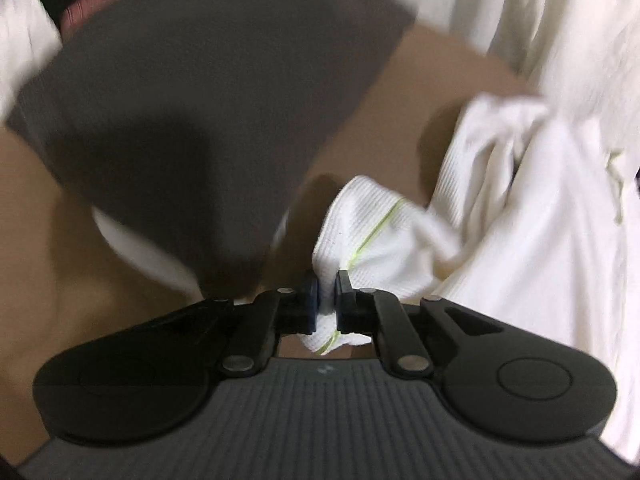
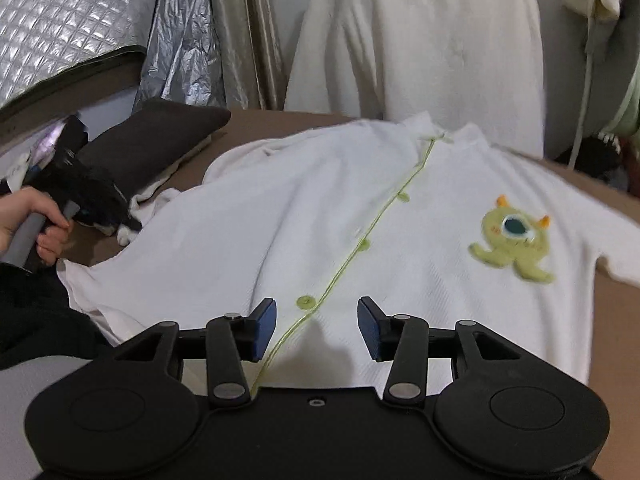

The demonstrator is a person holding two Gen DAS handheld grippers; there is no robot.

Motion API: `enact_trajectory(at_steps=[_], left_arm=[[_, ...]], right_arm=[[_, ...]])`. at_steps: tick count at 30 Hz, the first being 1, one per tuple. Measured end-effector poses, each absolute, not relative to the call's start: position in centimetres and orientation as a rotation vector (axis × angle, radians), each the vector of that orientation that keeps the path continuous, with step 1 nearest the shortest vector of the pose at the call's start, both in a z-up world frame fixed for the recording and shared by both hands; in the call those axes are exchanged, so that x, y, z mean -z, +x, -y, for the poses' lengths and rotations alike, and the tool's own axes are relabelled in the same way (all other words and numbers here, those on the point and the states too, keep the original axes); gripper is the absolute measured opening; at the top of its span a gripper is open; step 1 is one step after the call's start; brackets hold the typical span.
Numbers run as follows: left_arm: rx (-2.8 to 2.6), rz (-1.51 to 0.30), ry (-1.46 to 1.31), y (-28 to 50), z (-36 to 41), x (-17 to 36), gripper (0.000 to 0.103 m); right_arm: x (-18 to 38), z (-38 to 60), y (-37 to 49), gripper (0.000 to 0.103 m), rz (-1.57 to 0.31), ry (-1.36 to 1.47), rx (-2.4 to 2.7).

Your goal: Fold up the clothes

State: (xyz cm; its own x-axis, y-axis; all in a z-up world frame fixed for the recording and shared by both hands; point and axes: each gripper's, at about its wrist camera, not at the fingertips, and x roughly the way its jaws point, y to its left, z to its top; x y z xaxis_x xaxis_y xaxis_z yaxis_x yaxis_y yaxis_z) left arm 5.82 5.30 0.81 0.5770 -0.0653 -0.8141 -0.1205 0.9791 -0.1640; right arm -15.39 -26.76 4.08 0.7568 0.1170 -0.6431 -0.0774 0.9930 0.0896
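Note:
A white child's cardigan [image 2: 304, 216] with green trim, green buttons and a green monster patch [image 2: 512, 240] lies spread on a brown table [image 2: 616, 320]. My right gripper [image 2: 317, 330] is open just above its lower hem, its jaws either side of the button line. My left gripper [image 1: 327, 300] is shut on a white cuff of the cardigan [image 1: 368, 224] with a green stripe. In the right wrist view the left gripper [image 2: 100, 204] shows at the far left, held by a hand at the sleeve end.
A dark grey folded item [image 1: 192, 112] lies on the table [image 1: 432, 80] close to the left gripper; it shows in the right wrist view [image 2: 152, 140] at the back left. A large white garment [image 2: 416, 48] hangs behind the table. Silver quilted covers [image 2: 68, 24] lie at the far left.

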Motion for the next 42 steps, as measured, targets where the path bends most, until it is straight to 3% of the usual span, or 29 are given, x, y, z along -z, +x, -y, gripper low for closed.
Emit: enact_trajectory(at_steps=[8, 15, 19, 23, 28, 33, 40, 42], left_arm=[[-0.082, -0.54, -0.116, 3.6, -5.5, -10.4, 0.008], [-0.113, -0.417, -0.159, 9.7, -9.2, -16.6, 0.008], [-0.109, -0.24, -0.249, 10.6, -11.7, -20.8, 0.007], [-0.107, -0.19, -0.318, 13.0, -15.9, -19.7, 0.007], [-0.1, -0.372, -0.521, 17.0, -21.6, -11.6, 0.007], [-0.139, -0.431, -0.632, 18.5, -24.3, -7.4, 0.007], [-0.142, -0.216, -0.641, 18.1, -24.7, -10.8, 0.007], [-0.188, -0.179, -0.677, 18.6, -25.1, -10.2, 0.014]], right_arm=[[-1.0, 26.6, -14.1, 0.05, -0.85, 0.025, -0.003], [-1.6, 25.4, -13.5, 0.05, -0.866, -0.118, -0.028], [-3.7, 24.9, -12.3, 0.052, -0.892, -0.156, -0.072], [-5.0, 23.2, -9.5, 0.057, -0.88, -0.225, -0.13], [-5.0, 20.6, -5.5, 0.058, -0.901, -0.173, -0.131], [-3.8, 17.0, -4.1, 0.058, -0.919, -0.13, -0.193], [-3.1, 14.5, -4.4, 0.058, -0.953, -0.06, -0.22], [-2.9, 14.6, -4.5, 0.058, -0.97, -0.057, -0.225]])
